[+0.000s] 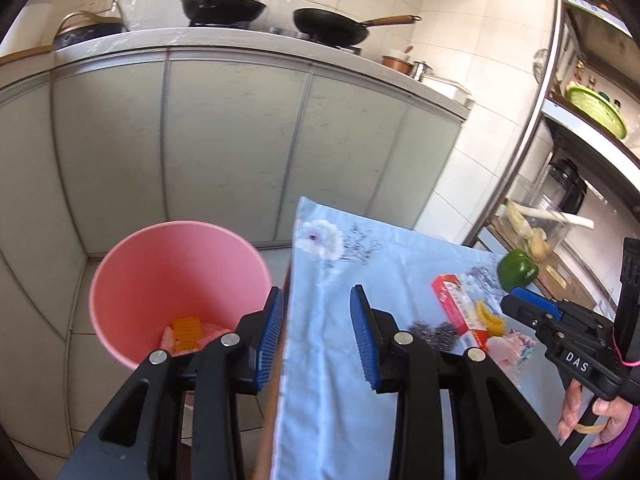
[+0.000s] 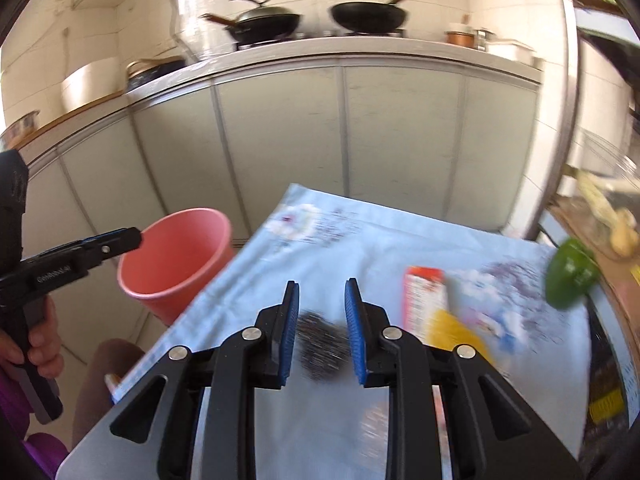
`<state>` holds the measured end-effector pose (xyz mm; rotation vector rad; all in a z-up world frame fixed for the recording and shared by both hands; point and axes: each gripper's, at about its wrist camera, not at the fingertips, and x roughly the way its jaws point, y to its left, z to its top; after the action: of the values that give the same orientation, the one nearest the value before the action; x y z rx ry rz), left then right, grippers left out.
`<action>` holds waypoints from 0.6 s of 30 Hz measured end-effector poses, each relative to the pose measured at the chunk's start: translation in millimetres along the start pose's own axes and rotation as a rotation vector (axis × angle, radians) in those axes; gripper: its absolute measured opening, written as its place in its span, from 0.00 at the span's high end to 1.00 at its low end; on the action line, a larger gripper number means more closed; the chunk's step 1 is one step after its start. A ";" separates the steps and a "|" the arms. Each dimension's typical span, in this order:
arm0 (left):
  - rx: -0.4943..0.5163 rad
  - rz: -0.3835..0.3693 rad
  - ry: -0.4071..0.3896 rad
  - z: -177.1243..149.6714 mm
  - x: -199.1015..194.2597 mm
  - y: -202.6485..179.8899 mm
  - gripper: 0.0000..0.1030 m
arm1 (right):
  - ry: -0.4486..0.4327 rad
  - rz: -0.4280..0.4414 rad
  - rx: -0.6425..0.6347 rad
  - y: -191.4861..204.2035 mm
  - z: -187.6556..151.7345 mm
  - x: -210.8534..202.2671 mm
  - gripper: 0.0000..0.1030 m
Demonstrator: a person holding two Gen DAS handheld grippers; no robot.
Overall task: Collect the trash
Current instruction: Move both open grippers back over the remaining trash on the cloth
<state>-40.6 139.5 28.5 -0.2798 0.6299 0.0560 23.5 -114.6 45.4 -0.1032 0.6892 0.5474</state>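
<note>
Fingers (image 1: 272, 336) of the left gripper (image 1: 316, 336) hang spread and empty beside the pink bin (image 1: 180, 280), while the right gripper (image 2: 322, 332) straddles the steel scourer (image 2: 320, 344), unclosed, risking snagging the surface (image 2: 320, 240) cloth.

A round pink plastic bin (image 1: 176, 280) stands upright on the floor just beside the cloth-covered counter's edge, and down in its bottom lies a yellow gridded scrap (image 1: 186, 330) on some pale pink bits. Up on the counter, a dark wiry steel-wool ball (image 2: 320, 346) sits between the open blue pads of the right tongs (image 2: 322, 330). Beside it lie a flat red-and-white carton (image 1: 460, 312), a curled yellow piece (image 1: 492, 316) and a crumpled pale wrapper (image 1: 510, 346).
</note>
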 end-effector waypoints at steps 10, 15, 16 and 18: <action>0.170 -0.139 0.089 -11.8 28.1 -80.4 0.67 | 0.028 -0.159 0.171 -97.5 -55.6 -34.0 0.77; 0.253 -0.208 0.144 -23.1 42.6 -119.8 0.67 | 0.045 -0.164 0.198 -114.0 -72.3 -38.1 0.77; 0.270 -0.223 0.157 -25.1 45.9 -128.4 0.67 | 0.046 -0.165 0.200 -116.8 -74.7 -39.1 0.77; 0.299 -0.246 0.182 -29.3 51.5 -142.2 0.67 | 0.048 -0.165 0.210 -121.3 -78.0 -40.2 0.77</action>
<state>3.7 -7.0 9.9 -0.0712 0.7700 -0.3007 15.1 -257.0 -0.1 0.0234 0.7739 0.3131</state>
